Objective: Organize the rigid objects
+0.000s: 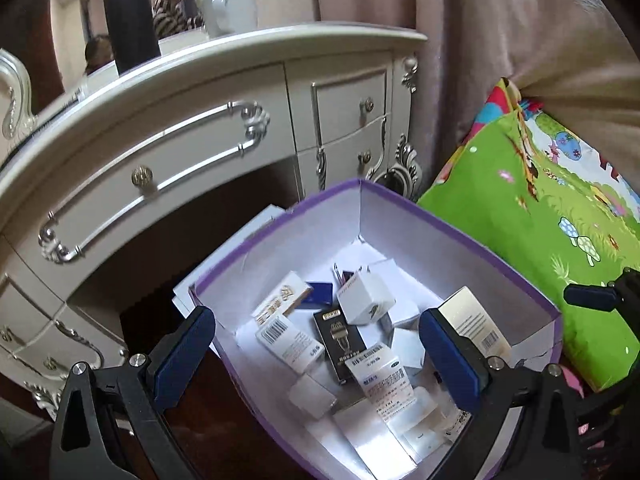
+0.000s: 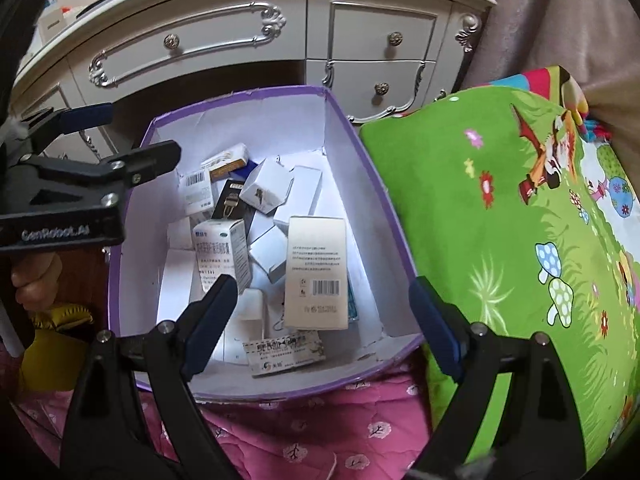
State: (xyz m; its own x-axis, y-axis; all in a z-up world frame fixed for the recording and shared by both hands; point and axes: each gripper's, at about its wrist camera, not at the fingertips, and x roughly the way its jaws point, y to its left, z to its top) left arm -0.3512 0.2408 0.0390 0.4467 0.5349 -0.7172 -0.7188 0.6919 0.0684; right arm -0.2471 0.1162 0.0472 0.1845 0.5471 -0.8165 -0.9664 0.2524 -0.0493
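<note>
"GenRobot.AI" lettering point(image 2: 54, 233) on left tool point(image 2: 132, 138); carton point(image 2: 317, 272) print perhaps Chinese, unreadable.

A cream dressing table point(image 2: 240, 40) with silver scroll trim and round drawer knobs point(image 2: 172, 41) fills the upper left of both views. On its top, at the upper left of the left wrist view, stand a tall dark cylinder point(image 1: 130, 12) and a white mug point(image 1: 230, 10) before a mirror point(image 1: 80, 28); the blurred striped shape reflected there may be a person. A taupe curtain point(image 1: 500, 20) hangs at the upper right. A bright green cartoon-printed mat point(image 2: 500, 220) lies along the right side, and pink patterned fabric point(image 2: 312, 440) covers the bottom of the right wrist view.
</note>
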